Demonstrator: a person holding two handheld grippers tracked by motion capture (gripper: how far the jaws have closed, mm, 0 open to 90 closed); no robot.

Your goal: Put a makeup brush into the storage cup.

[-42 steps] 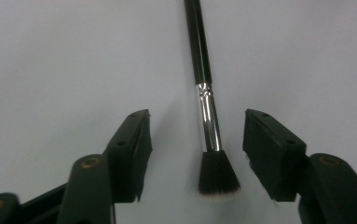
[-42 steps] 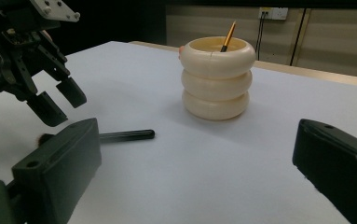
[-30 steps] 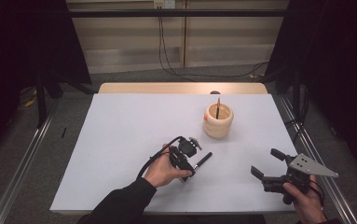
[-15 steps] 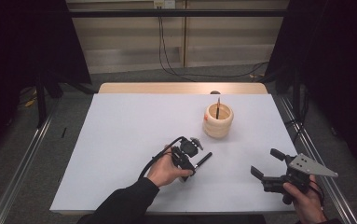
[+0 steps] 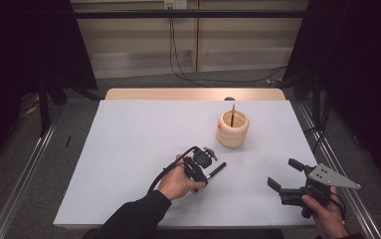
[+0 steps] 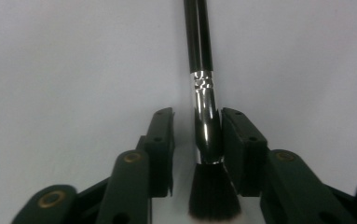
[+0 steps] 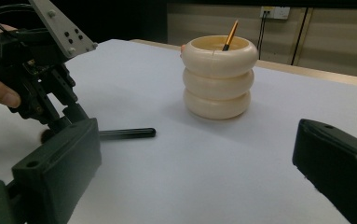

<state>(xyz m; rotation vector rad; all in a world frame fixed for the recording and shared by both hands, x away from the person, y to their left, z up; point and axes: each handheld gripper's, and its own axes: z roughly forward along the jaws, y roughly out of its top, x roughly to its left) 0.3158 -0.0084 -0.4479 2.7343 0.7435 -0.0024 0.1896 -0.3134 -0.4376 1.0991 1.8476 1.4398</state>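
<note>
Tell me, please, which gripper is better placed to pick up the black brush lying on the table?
Left. The left gripper already straddles the brush, its jaws just closing around the ferrule. The right gripper hangs open, well off to the side.

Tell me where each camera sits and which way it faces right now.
High view: above the person's side, looking forward and down on the white table; forearms enter below.
Left gripper view: on the left gripper, looking down its closing jaws at the black-handled makeup brush between them, left pad apart.
Right gripper view: on the open right gripper, looking level across at the cream ribbed wooden holder.
Shared: high and right gripper views show brush, holder.
</note>
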